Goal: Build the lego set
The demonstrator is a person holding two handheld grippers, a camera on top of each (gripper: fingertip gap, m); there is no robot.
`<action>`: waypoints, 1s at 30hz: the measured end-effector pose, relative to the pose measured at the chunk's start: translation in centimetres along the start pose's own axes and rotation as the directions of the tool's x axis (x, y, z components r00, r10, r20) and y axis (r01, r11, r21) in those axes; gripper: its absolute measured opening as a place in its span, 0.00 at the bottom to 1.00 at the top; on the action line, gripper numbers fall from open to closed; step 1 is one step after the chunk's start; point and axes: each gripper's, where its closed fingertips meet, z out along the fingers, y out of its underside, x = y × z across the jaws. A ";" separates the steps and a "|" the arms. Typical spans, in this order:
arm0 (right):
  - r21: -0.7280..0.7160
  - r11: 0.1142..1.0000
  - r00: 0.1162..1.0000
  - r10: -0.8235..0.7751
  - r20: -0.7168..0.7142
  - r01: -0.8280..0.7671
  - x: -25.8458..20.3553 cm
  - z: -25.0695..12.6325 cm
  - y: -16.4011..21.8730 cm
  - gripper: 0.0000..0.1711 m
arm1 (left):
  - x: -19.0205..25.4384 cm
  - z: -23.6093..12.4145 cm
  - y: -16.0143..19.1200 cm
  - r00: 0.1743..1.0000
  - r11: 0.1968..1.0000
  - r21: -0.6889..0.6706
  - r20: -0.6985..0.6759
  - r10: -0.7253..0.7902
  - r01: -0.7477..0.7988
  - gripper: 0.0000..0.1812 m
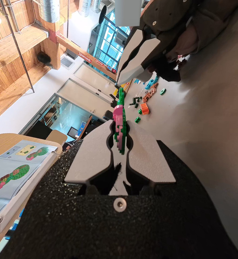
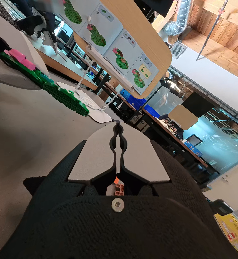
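Observation:
My left gripper (image 1: 119, 122) is shut on a green lego plate (image 1: 121, 98) that carries pink bricks (image 1: 117, 119). It holds the plate on edge above the grey table (image 1: 199, 126). My right gripper (image 1: 117, 82) is shut, and its tip sits at the far end of the plate with a small dark piece (image 1: 116, 85) pinched in it. In the right wrist view my right gripper (image 2: 118, 123) is shut, with only a dark speck showing at its tip. There the green plate (image 2: 67, 98) and pink bricks (image 2: 21, 57) stick out of the left gripper (image 2: 21, 63) at the left.
Loose pieces lie on the table: an orange brick (image 1: 144, 108), small green bricks (image 1: 137, 119), terracotta pieces (image 1: 149, 95), turquoise pieces (image 1: 152, 83), a green round piece (image 1: 162, 91). The instruction booklet (image 2: 122, 46) stands on a stand with a white base (image 2: 98, 113). A yellow box (image 2: 233, 231) lies nearby. Across from one pair of fingers to the other is roughly 11 cm.

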 end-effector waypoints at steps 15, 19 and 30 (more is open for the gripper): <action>0.005 1.000 1.000 0.011 0.023 -0.011 -0.3 0.0 -0.1 0.00 | 0.3 0.0 0.0 1.000 1.000 0.000 -0.014 0.010 -0.010 0.07; 0.007 1.000 1.000 0.003 0.024 -0.003 -0.3 0.0 -0.1 0.00 | 0.4 0.0 0.0 1.000 1.000 0.000 -0.016 0.019 -0.019 0.07; 0.015 1.000 0.999 0.007 0.034 -0.007 -0.4 0.0 -0.2 0.00 | 0.5 0.0 -0.1 1.000 1.000 0.003 -0.021 0.021 -0.021 0.07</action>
